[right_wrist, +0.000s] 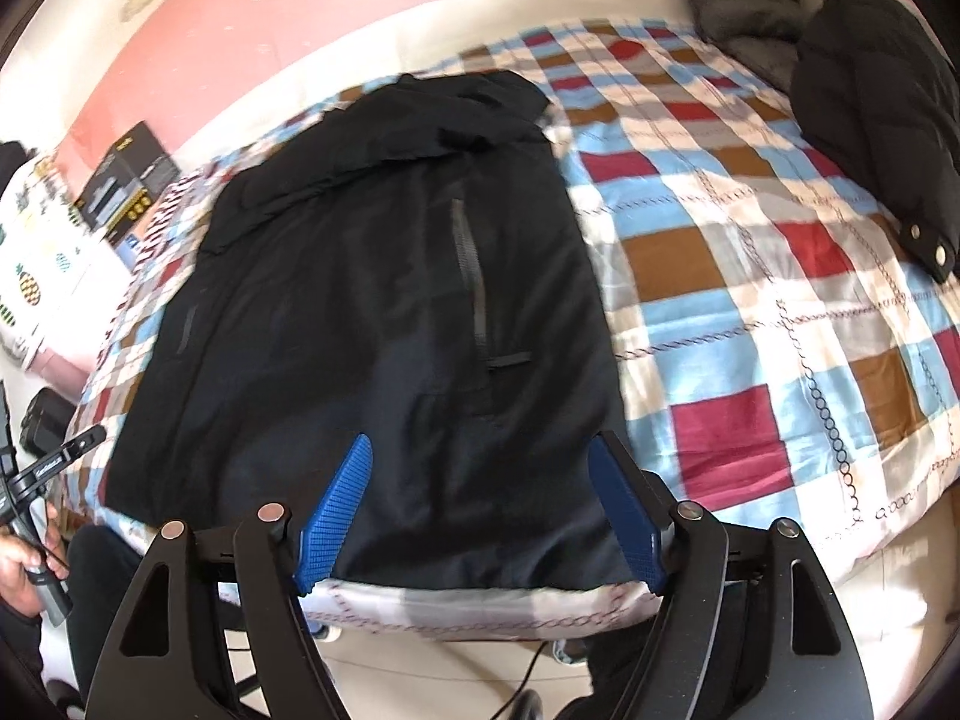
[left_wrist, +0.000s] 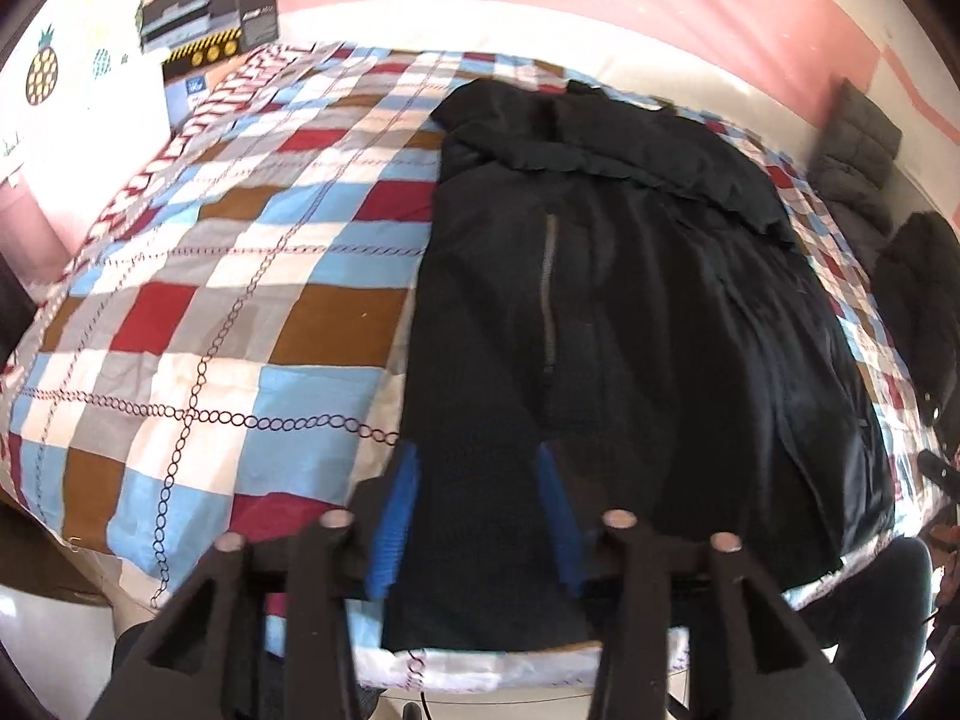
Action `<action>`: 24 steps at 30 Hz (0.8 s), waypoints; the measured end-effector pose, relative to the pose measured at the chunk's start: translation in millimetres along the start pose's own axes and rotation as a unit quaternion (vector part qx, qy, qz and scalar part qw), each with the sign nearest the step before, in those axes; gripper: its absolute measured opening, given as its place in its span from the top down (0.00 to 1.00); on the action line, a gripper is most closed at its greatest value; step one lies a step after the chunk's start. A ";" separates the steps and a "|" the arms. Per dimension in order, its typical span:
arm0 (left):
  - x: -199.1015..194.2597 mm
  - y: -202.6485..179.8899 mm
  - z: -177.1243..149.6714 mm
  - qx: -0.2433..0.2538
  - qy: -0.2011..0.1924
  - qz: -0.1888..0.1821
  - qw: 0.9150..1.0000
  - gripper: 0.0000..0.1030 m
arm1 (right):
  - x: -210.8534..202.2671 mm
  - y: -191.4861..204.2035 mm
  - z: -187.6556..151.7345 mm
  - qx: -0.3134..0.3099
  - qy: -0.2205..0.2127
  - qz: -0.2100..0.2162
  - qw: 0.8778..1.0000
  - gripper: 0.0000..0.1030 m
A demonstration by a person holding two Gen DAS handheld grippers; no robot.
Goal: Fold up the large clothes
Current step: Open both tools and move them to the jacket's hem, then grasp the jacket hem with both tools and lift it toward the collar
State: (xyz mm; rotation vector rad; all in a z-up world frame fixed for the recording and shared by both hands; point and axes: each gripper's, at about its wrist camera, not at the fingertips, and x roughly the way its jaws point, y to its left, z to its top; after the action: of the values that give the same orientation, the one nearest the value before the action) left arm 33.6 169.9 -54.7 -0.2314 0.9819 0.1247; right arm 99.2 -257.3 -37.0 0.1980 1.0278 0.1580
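Pink-walled bedroom here, with a bed under a checked quilt [left_wrist: 240,276] in red, sky blue, brown, grey and white squares with printed chain lines running across it. That quilt is my landmark for everything else.

The big black zip-up jacket [left_wrist: 630,312] lies flat on the quilt, folded into a long slab with its hem at the quilt's near edge and its hood or collar bunched at the far end. A grey zipper [left_wrist: 549,294] runs lengthwise down it.

Left gripper [left_wrist: 480,510], black frame with blue ribbed pads, hangs over the jacket's near hem with its jaws parted, nothing pinched between them as far as I can see. Right gripper [right_wrist: 480,516] is spread wider over the same hem, pads clear of the cloth too. A hand [right_wrist: 24,564] holding the other tool shows off the quilt's near left corner in the right wrist view.

At the quilt's far left corner sits a black cardboard box with yellow-and-black hazard stripes [left_wrist: 210,12]; the lettering is too blurry to read. Beside it there's white fabric with a pineapple print [left_wrist: 66,72]. On the quilt's right edge lies a black puffer coat with metal snaps [right_wrist: 882,120], and beyond it a grey quilted jacket [right_wrist: 744,0].
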 end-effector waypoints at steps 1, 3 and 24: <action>5.5 4.5 0.9 -0.004 0.005 0.000 1.000 0.53 | 2.5 -3.9 1.5 0.003 0.002 0.000 1.000 0.27; 16.2 12.5 1.7 -0.016 0.018 -0.002 1.000 0.52 | 13.0 -18.1 5.7 0.015 0.014 -0.006 1.000 0.27; 49.0 18.7 -23.0 -0.063 0.066 -0.088 0.992 0.47 | 63.7 -54.6 -16.7 0.100 0.127 0.088 0.983 0.26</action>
State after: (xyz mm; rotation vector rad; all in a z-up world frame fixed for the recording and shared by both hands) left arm 38.1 182.2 -110.5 -0.4448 1.0811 0.0106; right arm 119.3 -294.6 -111.3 0.4605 1.2819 0.2453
